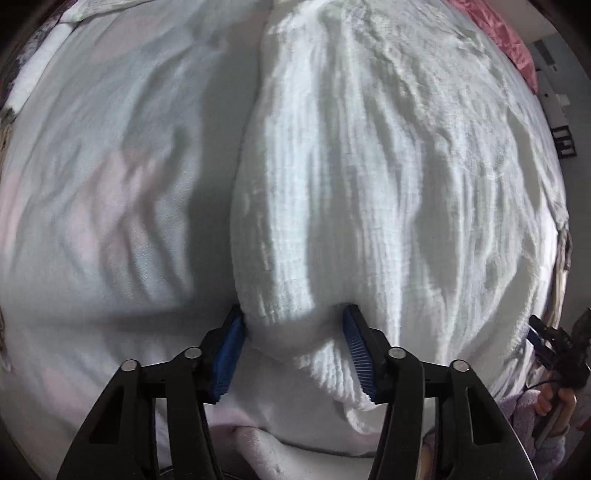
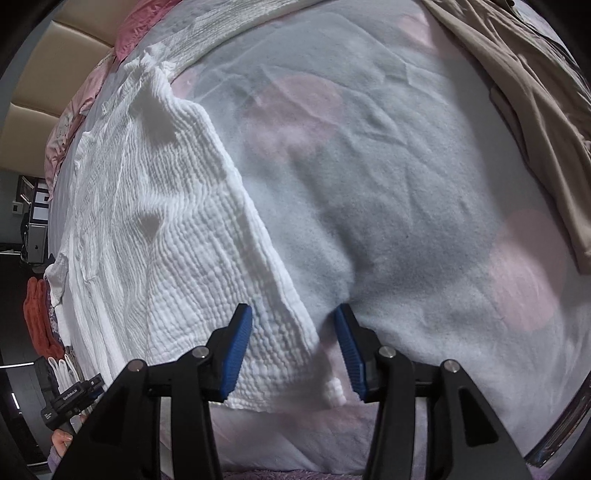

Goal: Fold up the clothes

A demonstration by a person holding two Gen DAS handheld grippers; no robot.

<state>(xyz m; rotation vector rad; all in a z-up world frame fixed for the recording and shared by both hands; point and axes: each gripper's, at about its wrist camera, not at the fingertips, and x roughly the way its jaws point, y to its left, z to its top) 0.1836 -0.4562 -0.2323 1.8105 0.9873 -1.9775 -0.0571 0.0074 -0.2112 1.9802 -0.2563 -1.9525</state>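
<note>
A white crinkled cloth [image 1: 362,166] lay spread lengthwise on a pale bedcover [image 1: 110,184] with faint pink spots. In the left wrist view the left gripper [image 1: 295,343] stood with its blue pads [image 1: 231,354] wide apart, and the near end of the cloth bulged up between them. The fabric touched or nearly touched both pads, but the jaws were not closed on it; the blur there left it hard to say whether any fold was pinched. A pink pillow [image 1: 495,29] showed at the far right edge of that view, and the other tool with a hand [image 1: 554,402] on its grip sat at the lower right.

In the right wrist view the right gripper [image 2: 293,350] was likewise wide open. The cloth's near corner [image 2: 280,354] lay between its pads [image 2: 236,350], flat on the bedcover, with the cloth's long edge running away to the upper left. A beige garment [image 2: 535,92] lay at the upper right of the bed, well apart from the cloth. An orange item [image 2: 38,317] hung at the far left.
</note>
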